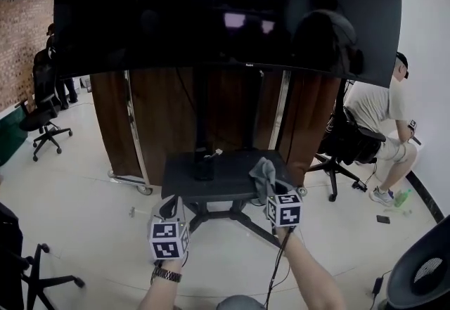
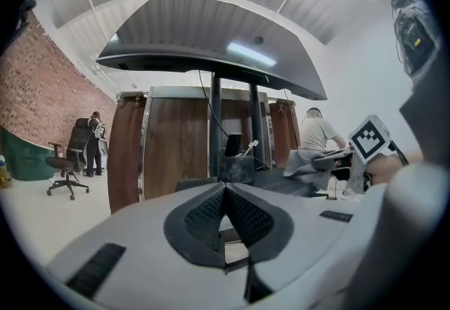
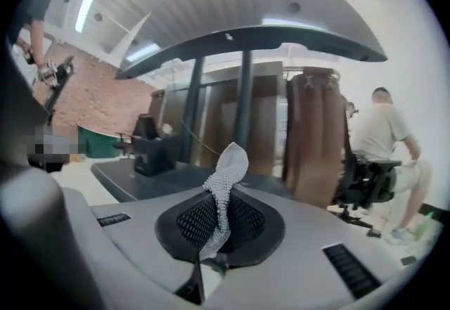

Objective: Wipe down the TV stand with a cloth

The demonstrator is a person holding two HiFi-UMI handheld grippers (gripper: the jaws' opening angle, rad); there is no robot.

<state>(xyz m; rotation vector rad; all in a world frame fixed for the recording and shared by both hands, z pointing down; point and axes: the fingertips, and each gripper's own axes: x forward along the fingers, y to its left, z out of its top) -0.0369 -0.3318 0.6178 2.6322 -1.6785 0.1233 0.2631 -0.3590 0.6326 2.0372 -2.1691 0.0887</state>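
One grey cloth [image 1: 261, 172] is pinched between the closed jaws of the right gripper [image 1: 270, 190], at the right front corner of the dark TV stand shelf [image 1: 218, 178]. The left gripper [image 1: 171, 209], jaws together on nothing, hovers just before the shelf's front edge. A large black TV [image 1: 225, 13] looms above, and a seated person [image 1: 380, 115] is off to the right.

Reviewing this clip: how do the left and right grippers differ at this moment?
The left gripper has its jaws together on nothing; the right gripper has its jaws clamped on a grey cloth. The left gripper sits by the front left corner of the TV stand's shelf, the right gripper by the front right, where the cloth touches the shelf. Both are shut and point toward the stand.
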